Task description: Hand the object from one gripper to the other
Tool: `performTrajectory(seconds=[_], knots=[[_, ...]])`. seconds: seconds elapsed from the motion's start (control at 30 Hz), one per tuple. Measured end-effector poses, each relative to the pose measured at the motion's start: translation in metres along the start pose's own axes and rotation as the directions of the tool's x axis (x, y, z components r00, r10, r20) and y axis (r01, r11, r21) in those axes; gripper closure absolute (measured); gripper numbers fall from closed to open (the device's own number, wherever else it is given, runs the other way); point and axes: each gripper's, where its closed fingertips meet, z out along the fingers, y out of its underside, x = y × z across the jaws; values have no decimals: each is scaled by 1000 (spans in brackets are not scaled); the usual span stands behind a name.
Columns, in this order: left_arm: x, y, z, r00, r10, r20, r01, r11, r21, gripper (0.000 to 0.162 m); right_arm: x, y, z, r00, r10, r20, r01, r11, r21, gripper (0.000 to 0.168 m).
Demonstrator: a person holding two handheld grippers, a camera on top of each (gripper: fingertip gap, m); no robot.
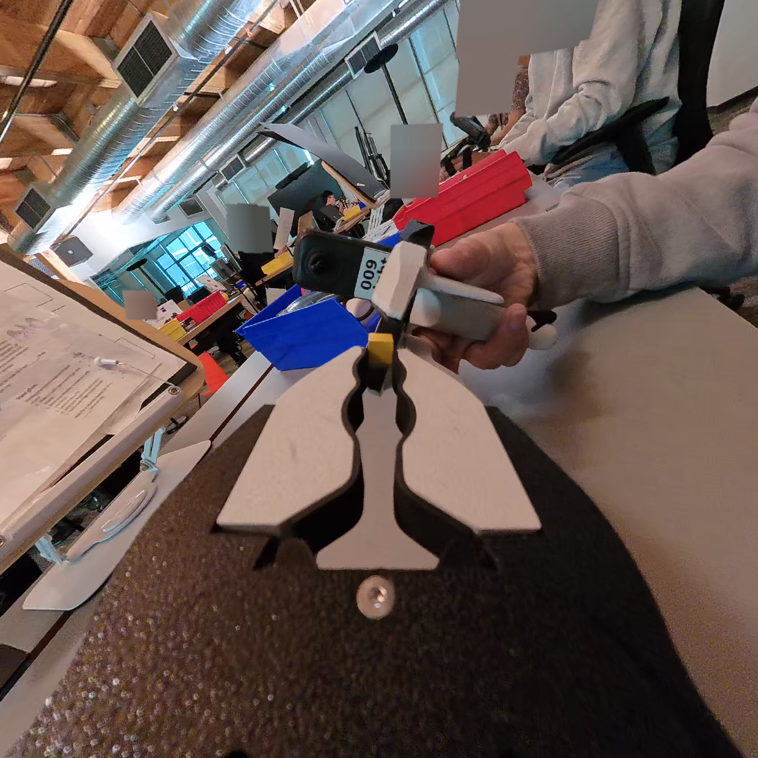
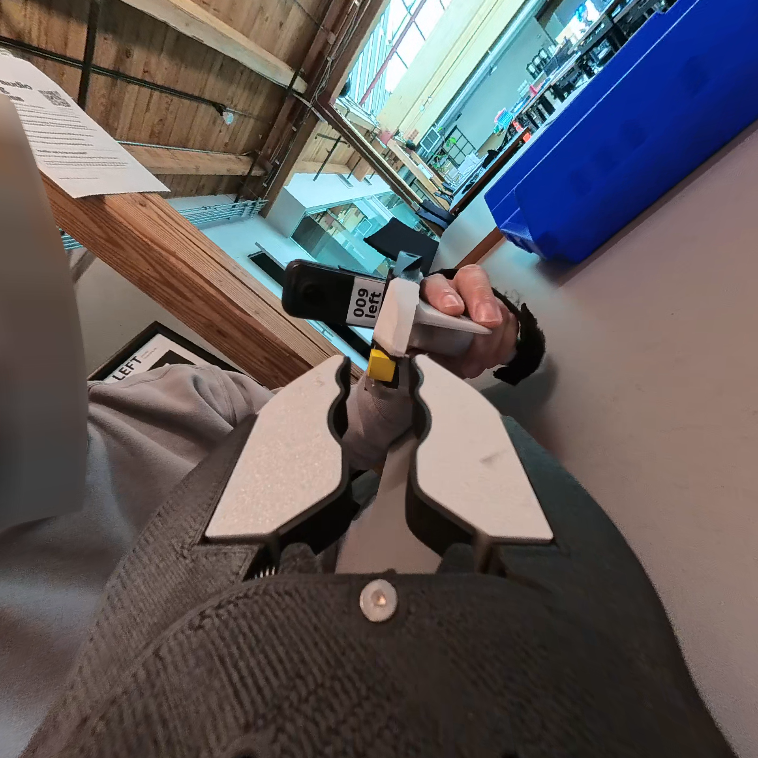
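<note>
A small yellow block (image 1: 379, 348) sits between the fingertips of my left gripper (image 1: 379, 360), which is shut on it and holds it above the grey table (image 1: 623, 410). The right gripper's white body (image 1: 400, 283), held by a hand in a grey sleeve, faces it closely, rolled a quarter turn. In the right wrist view the same block (image 2: 380, 364) lies between the tips of my right gripper (image 2: 380, 369). Its jaws stand open, with a gap on each side of the block. The left gripper's body (image 2: 396, 320) is right behind the block.
A blue bin (image 1: 303, 332) stands on the table just beyond the grippers and also shows in the right wrist view (image 2: 635, 135). A red bin (image 1: 463, 197) lies farther back. A tilted stand with paper (image 1: 82, 369) is at the left. A seated person (image 1: 594, 82) is at the back right. The grippers are tip to tip, or close to it.
</note>
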Motion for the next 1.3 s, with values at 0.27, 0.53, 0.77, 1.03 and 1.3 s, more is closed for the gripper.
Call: performTrajectory(seconds=[0.27,0.53,0.77,1.03,1.3], knots=[[-3,1,0,999,13,32,-13,1000,-5,150,6,0,0,991,-121,-63,118,992,-48,157],[-30,5,-7,976,-103,192,103,995,9,127,23,-53,-41,713,-515,-476,558,828,-59,157],[-46,16,-14,946,-163,281,173,985,-11,129,-5,-138,-237,84,-259,-962,726,677,-119,157],[-46,27,-10,931,-234,281,254,966,-37,131,6,-99,-397,-398,-54,-916,436,867,-240,157],[-47,32,-10,926,-244,288,270,962,-52,132,7,-107,-397,-396,-20,-918,510,827,-238,118]])
